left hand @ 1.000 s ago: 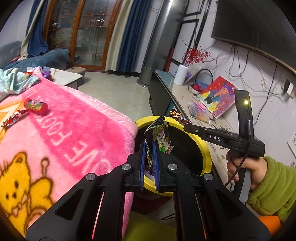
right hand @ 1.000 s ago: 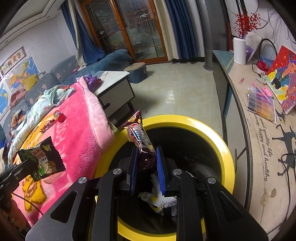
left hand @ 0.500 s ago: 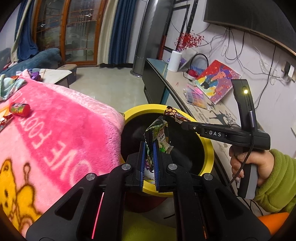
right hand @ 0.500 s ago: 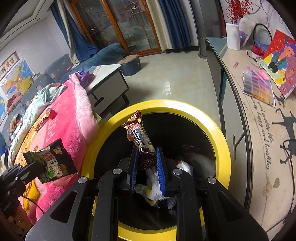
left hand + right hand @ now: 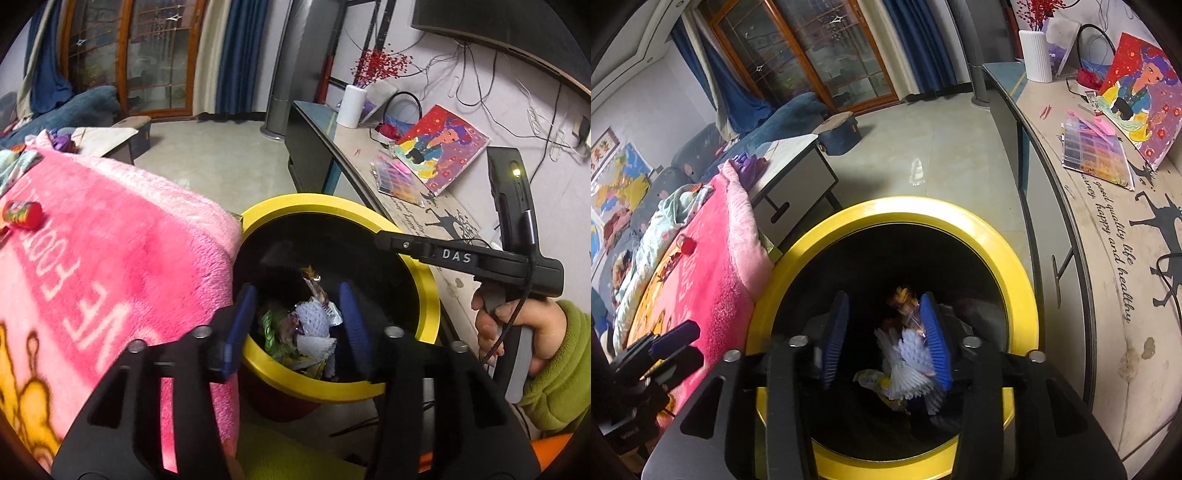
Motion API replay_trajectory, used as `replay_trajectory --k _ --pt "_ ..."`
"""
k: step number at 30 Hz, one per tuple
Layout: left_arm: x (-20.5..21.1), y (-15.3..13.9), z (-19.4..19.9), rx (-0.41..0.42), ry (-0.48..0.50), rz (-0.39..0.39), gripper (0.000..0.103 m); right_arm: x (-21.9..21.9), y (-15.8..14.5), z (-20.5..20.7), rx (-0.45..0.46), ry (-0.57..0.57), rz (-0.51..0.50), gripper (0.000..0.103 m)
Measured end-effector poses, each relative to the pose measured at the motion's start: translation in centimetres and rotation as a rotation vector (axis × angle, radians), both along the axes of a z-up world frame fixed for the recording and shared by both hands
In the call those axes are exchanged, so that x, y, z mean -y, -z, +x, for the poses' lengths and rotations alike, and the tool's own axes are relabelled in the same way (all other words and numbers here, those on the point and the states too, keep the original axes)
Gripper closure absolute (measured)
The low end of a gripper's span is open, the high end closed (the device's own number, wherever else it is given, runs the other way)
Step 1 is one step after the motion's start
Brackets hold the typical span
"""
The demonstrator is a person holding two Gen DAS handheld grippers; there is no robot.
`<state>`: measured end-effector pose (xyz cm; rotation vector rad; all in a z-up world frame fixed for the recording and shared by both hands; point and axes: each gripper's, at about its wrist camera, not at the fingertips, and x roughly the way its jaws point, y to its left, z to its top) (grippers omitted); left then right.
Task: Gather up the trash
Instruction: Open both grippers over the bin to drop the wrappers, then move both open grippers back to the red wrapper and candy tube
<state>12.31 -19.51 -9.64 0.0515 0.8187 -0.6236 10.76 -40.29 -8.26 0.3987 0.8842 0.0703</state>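
A round bin with a yellow rim (image 5: 428, 310) (image 5: 1015, 266) stands beside the pink blanket (image 5: 110, 258). My left gripper (image 5: 297, 325) is open over the bin's near side. My right gripper (image 5: 882, 336) is open above the bin's middle; its body also shows in the left wrist view (image 5: 458, 254). A blurred brown wrapper (image 5: 905, 302) is falling between the right fingers. Inside the bin lie a green snack packet (image 5: 273, 328), white foam netting (image 5: 314, 325) (image 5: 912, 362) and other wrappers. A red candy tube (image 5: 22, 214) (image 5: 686, 244) lies on the blanket.
A long sideboard (image 5: 1115, 258) runs along the right wall, with a painting (image 5: 443, 147), a bead box (image 5: 1097, 155) and a white vase (image 5: 1036, 55). A low white cabinet (image 5: 798, 173) stands beyond the blanket. Crumpled cloth (image 5: 665, 218) lies on the blanket's far side.
Both grippers have opened. The green packet has dropped from the left gripper into the bin and the brown wrapper has left the right gripper's grip. Both moved further over the bin.
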Motion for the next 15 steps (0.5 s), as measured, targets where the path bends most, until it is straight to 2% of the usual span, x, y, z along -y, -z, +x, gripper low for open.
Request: replay_trajectory --k 2,5,10,15 --pt "-0.5 -0.2 -0.1 0.008 -0.023 -0.002 0.039 -0.1 -0.3 -0.1 0.011 0.004 -0.001 0.056" --pt "-1.8 -0.7 -0.2 0.033 -0.084 0.002 0.021 -0.6 -1.0 0.0 0.037 -0.002 0.010 0.051" --pt "-4.9 -1.9 -0.2 0.060 -0.184 -0.025 0.011 -2.5 -3.3 -0.3 0.113 -0.054 -0.020 0.043" --pt "-8.5 -3.0 -0.6 0.121 -0.309 -0.028 0.011 -5.3 -6.3 -0.8 0.198 -0.127 -0.045 0.037"
